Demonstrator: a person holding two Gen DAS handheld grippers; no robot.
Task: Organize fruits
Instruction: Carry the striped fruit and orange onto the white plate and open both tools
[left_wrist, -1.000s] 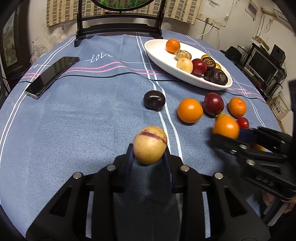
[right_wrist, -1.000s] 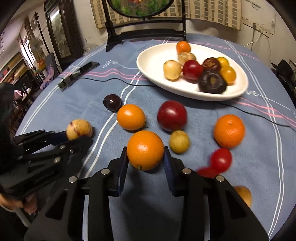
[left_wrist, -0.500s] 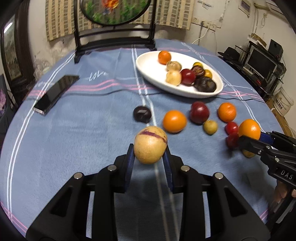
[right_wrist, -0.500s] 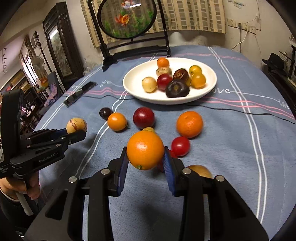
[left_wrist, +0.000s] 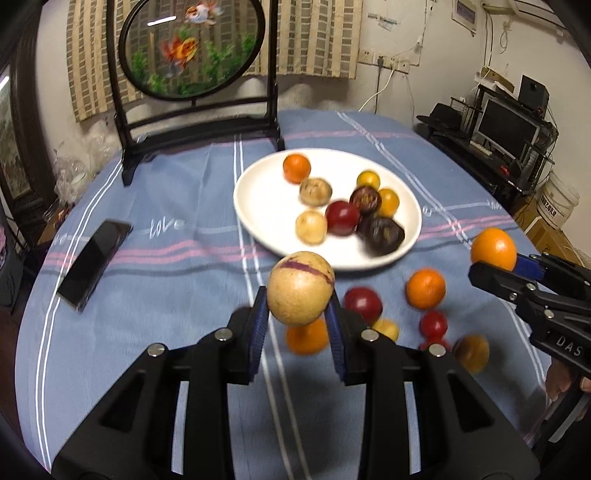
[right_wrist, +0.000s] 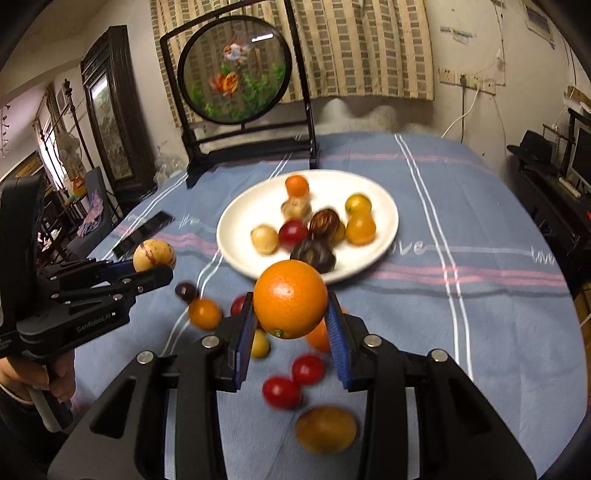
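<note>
Your left gripper (left_wrist: 297, 325) is clamped on a pale yellow fruit with a purple stripe (left_wrist: 300, 287), lifted clear of the blue striped tablecloth (left_wrist: 166, 258) just short of the white plate (left_wrist: 258, 206). Your right gripper (right_wrist: 291, 332) is clamped on a large orange (right_wrist: 290, 298), also held in the air on the near side of that plate.

The plate sits near the middle of the round table and carries a small orange, pale yellow fruits, a red one, dark purple ones and two yellow-orange ones, all somewhat blurred. Loose fruit lies on the cloth in front of the plate: a second orange (left_wrist: 425, 288), a dark red plum (left_wrist: 362, 305), small red tomatoes (right_wrist: 308, 369), a dark plum (right_wrist: 185, 291) and a brownish-yellow fruit (right_wrist: 325, 429).

To the left of the plate a black phone (left_wrist: 94, 258) lies flat on the cloth, beside the embroidered word "love". Behind the plate, at the table's far edge, a round goldfish screen in a black frame (left_wrist: 192, 48) stands upright. Beyond it hangs a checked curtain (left_wrist: 317, 37) on a worn white wall with sockets and cables. To the right of the plate, off the table, a monitor (left_wrist: 508, 125) rests on a dark rack.
</note>
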